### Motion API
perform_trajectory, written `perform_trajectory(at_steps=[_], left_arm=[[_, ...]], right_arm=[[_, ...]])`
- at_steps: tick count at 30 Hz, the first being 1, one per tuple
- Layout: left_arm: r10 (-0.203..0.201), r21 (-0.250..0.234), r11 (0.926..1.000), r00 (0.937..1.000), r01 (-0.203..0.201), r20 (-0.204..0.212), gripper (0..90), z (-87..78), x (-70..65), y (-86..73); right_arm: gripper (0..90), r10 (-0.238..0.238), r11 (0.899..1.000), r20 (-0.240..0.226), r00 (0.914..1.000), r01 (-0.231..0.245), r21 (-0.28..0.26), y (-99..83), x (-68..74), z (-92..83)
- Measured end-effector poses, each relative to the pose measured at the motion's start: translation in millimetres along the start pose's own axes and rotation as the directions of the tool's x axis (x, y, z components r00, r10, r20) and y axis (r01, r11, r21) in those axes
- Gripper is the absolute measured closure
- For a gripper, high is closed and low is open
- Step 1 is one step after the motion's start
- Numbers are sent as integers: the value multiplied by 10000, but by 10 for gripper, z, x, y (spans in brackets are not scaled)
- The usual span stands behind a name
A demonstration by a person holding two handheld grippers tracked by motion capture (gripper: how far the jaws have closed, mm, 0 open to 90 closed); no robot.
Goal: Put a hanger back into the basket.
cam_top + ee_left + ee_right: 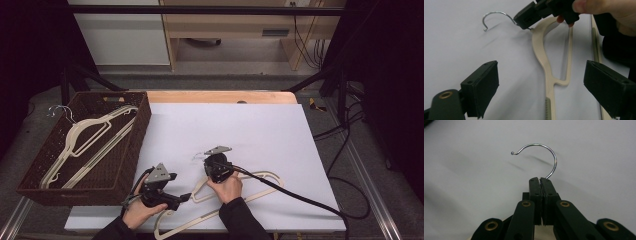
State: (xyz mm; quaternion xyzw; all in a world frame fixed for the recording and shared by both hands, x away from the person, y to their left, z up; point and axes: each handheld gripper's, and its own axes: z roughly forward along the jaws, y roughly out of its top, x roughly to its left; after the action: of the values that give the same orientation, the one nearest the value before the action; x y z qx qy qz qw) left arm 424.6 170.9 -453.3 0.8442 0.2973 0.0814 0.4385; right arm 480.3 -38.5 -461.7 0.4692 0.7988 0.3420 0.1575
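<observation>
A cream plastic hanger (pixel 272 177) lies flat on the white sheet (pixel 250 125) near the front edge, its wire hook (pixel 199 154) pointing away from me. My right gripper (pixel 206 161) is shut on the base of that hook (pixel 549 150), its jaws pressed together around the wire (pixel 540 180). My left gripper (pixel 182 198) sits low at the hanger's left shoulder, open. In the left gripper view its wide-apart jaws (pixel 541 68) frame the hanger's arm (pixel 549 75) without touching it, and the right gripper (pixel 524 21) pinches the hook (pixel 496 13) farther off.
A brown wicker basket (pixel 135 145) stands at the left of the table with two more cream hangers (pixel 85 137) inside. A black cable (pixel 300 197) trails from the right gripper across the sheet to the right. The table's wooden back edge (pixel 220 96) lies beyond the sheet.
</observation>
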Motion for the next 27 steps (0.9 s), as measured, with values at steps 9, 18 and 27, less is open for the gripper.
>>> perform_trajectory(at_steps=[9,18,27], left_arm=[[-113,605,9981,9987,83,494,259,358,4,176],[-105,1188,9929,9979,29,638,407,550,77,190],[-381,1326,9910,9900,200,1360,580,596,77,206]], right_arm=[[893,-103,9987,-297,9995,88,-495,33,15,-142],[892,-123,9969,-383,9992,93,-777,46,28,-225],[892,-127,9950,-521,9986,75,-993,48,54,-311]])
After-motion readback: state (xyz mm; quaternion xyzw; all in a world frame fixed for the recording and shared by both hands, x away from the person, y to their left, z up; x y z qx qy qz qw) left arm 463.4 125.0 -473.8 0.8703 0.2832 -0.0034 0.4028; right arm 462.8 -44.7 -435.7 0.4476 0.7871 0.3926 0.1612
